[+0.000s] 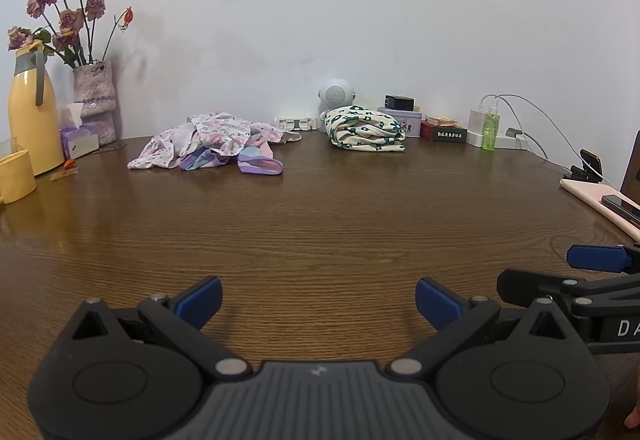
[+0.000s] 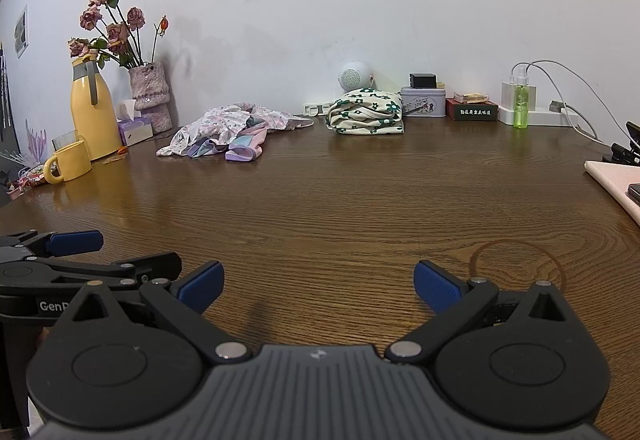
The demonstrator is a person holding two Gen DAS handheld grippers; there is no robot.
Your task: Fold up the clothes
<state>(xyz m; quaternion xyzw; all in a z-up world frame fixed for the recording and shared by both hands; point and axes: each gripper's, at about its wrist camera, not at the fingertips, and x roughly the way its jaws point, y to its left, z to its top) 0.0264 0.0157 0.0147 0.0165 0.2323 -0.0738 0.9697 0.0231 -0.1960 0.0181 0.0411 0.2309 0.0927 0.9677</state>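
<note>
The left gripper (image 1: pixel 318 300) and right gripper (image 2: pixel 318 286) look alike: black linkage arms with silver rivets, ribbed grey housing, textured blue pads (image 2: pixel 436 286). White lettering marks each one's side.

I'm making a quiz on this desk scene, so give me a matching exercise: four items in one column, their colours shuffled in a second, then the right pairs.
Items:
1. thermos jug
2. spray bottle
3. crumpled clothes pile
4. folded floral garment

Colours:
A. cream with dark green flowers
B. yellow with a grey handle
C. pink and lilac prints
D. clear green

Pairs: 1-B, 2-D, 3-C, 4-A
</note>
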